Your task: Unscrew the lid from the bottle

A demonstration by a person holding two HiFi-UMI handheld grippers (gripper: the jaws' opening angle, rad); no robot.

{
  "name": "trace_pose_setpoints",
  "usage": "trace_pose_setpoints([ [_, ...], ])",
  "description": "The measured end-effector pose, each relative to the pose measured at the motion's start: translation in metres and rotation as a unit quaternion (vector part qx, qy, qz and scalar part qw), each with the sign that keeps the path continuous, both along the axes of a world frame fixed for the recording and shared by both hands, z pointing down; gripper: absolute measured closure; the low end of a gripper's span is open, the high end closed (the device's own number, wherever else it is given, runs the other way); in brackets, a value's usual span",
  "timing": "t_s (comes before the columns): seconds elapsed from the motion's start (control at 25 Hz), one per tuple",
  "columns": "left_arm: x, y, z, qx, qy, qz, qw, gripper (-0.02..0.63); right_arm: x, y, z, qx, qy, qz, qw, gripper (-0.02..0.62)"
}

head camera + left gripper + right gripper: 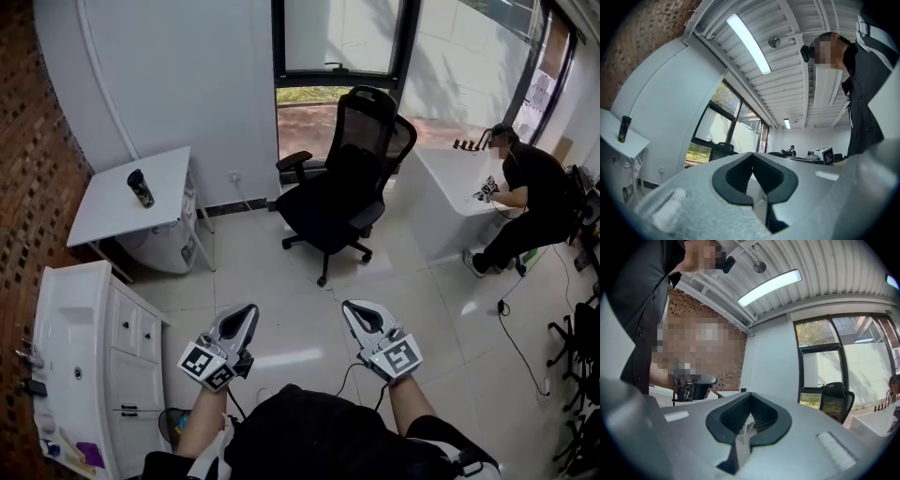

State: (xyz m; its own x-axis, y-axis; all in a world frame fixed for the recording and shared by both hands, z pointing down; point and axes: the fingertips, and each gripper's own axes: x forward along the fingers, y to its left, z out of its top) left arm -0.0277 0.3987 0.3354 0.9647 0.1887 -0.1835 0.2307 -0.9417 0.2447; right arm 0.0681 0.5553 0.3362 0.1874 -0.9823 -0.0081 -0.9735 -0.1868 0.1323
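Observation:
A dark bottle with a dark lid stands upright on a small white table at the left, across the floor from me. In the left gripper view the bottle shows small at the far left, on the table edge. My left gripper is held low in front of me, shut and empty, far from the bottle. My right gripper hangs beside it, also shut with nothing in it. In both gripper views the jaws meet at the tips, the left gripper and the right gripper both tilted upward toward the ceiling.
A black office chair stands mid-floor ahead. A white cabinet sits at my lower left. A seated person works at a white desk on the right. Cables trail over the floor at the right.

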Motion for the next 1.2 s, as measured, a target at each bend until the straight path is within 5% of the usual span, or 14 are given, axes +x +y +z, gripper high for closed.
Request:
trace_pose_setpoints([
  [0.56, -0.093, -0.088, 0.017, -0.018, -0.017, -0.119, 0.9926, 0.603, -0.071, -0.113, 0.018, -0.017, -0.008, -0.143, 0.990, 0.591],
  [0.8, -0.125, -0.113, 0.007, 0.001, 0.001, -0.135, 0.9909, 0.603, -0.099, -0.169, 0.031, -0.024, -0.020, -0.190, 0.981, 0.591],
  [0.96, -0.173, -0.158, 0.012, -0.019, 0.004, -0.173, 0.9847, 0.603, -0.140, -0.210, 0.019, 0.008, -0.035, -0.232, 0.972, 0.591],
  [1.2, -0.219, -0.197, 0.026, -0.006, -0.011, -0.219, 0.9757, 0.603, -0.174, -0.252, 0.034, -0.014, -0.037, -0.268, 0.963, 0.591],
])
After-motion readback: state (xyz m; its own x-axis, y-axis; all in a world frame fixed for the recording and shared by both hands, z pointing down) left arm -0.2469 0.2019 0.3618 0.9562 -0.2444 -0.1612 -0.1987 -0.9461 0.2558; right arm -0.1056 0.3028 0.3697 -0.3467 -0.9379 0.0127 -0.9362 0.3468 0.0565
